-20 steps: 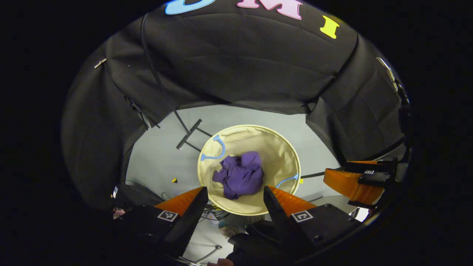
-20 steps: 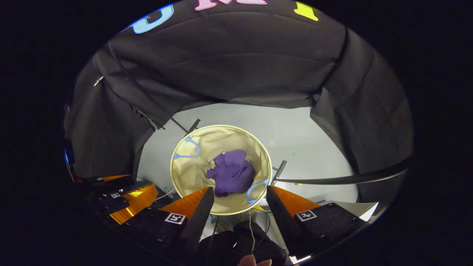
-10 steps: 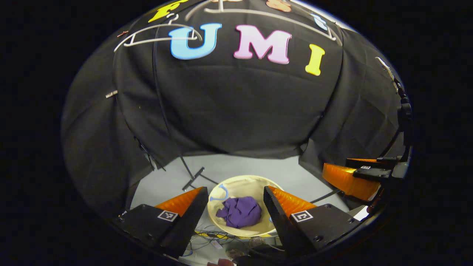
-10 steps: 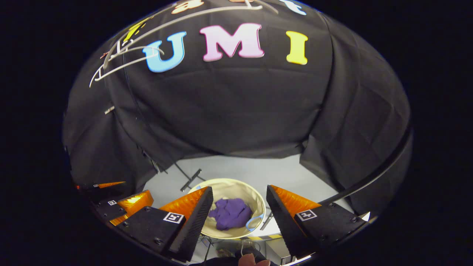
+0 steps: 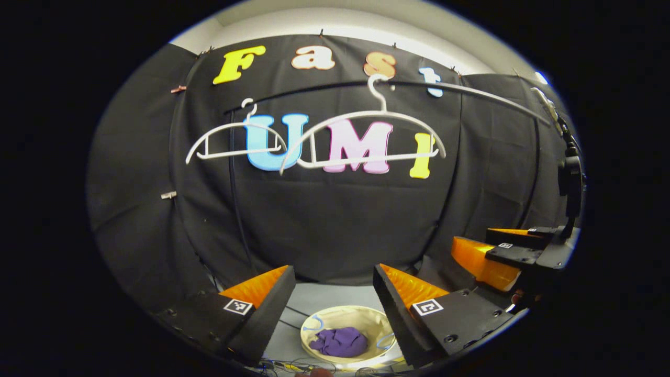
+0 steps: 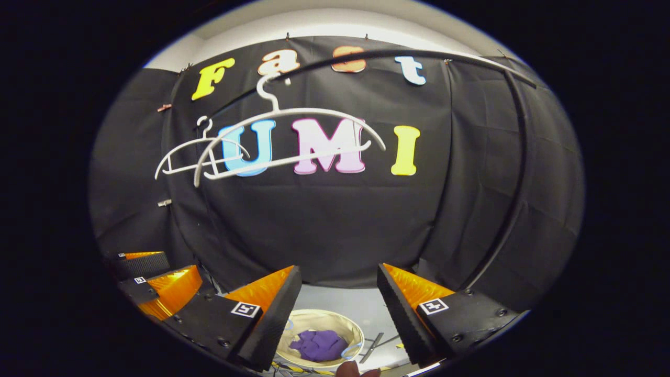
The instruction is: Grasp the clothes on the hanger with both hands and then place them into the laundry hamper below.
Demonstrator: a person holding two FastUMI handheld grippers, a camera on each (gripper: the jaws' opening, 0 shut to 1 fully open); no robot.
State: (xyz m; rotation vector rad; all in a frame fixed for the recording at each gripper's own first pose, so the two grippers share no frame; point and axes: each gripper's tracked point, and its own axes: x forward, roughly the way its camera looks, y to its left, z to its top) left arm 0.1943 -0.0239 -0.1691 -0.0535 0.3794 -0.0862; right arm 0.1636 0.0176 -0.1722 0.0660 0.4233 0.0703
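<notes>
Orange-backed, black-padded jaws of the left gripper (image 5: 331, 293) stand wide apart with nothing between them. The right gripper (image 6: 337, 296) matches: jaws spread, nothing held. Each unit also appears at the edge of the other's view.

Directly below and between both sets of jaws sits the laundry hamper (image 5: 366, 317), a round cream fabric tub with blue handles, on the pale floor (image 6: 361, 301). The purple garment (image 5: 339, 341) lies crumpled at its bottom, well inside the rim and well apart from both grippers. Judged from this, the placing step is complete.

Handling assessment:
- The garment reads as light, soft cloth. It bunches into folds and has no stiff edge.
- It will drape and sag when lifted; a single pinch would likely let the rest trail.
- If a re-grasp were required, take hold on a raised fold at each side of the heap, one gripper per side.
- It is not fragile. Slip risk appears low against ribbed pads.

Above and ahead of the jaws, two white hangers (image 5: 361, 133) hang bare on a dark rail (image 6: 419, 55) before the black cloth wall (image 5: 335, 220).
</notes>
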